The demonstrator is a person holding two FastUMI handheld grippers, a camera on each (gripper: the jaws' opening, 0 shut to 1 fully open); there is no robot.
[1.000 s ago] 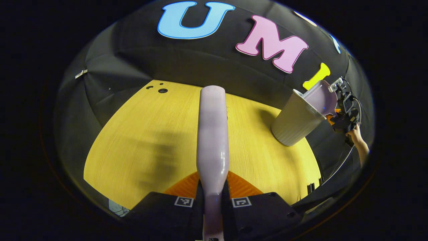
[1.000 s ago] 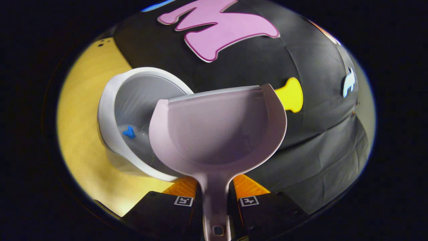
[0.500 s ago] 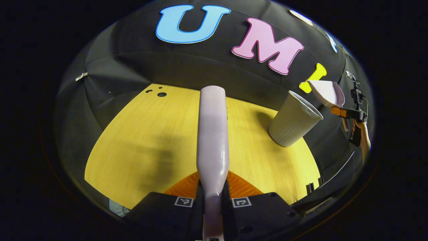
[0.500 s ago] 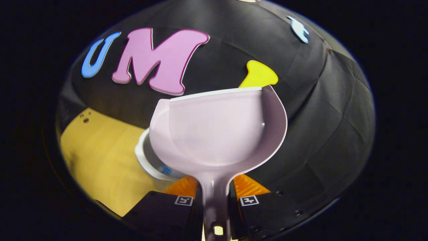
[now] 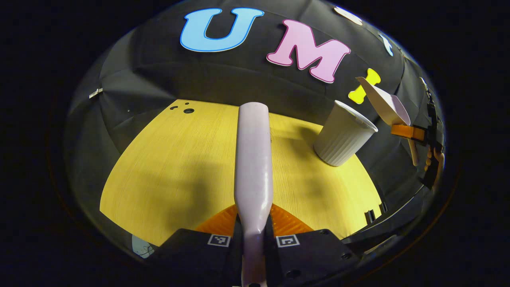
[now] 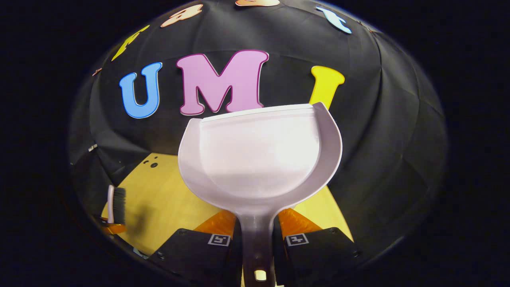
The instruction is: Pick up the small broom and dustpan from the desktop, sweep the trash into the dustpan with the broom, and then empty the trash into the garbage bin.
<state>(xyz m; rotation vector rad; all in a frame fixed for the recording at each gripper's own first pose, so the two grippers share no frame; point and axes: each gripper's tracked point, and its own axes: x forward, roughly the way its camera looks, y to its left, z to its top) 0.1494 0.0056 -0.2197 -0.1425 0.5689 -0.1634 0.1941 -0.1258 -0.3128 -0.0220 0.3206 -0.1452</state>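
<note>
Item: dustpan [image 6: 259, 159], pan bare (emptied, I judged), clamped in my right gripper [image 6: 257, 235] beside garbage bin [image 5: 343, 133]; broom [image 5: 254, 159] clamped in left gripper [image 5: 254, 235] above bench [image 5: 179, 167]. Nothing apparently left.

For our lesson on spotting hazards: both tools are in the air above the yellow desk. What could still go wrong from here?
1. The ribbed white plastic bin stands near the yellow wooden desk's far edge; the raised pale pink plastic dustpan in the right gripper might knock it on the way down.
2. The left gripper grips the long pale pink broom at one end only, so it could twist or slip.
</note>
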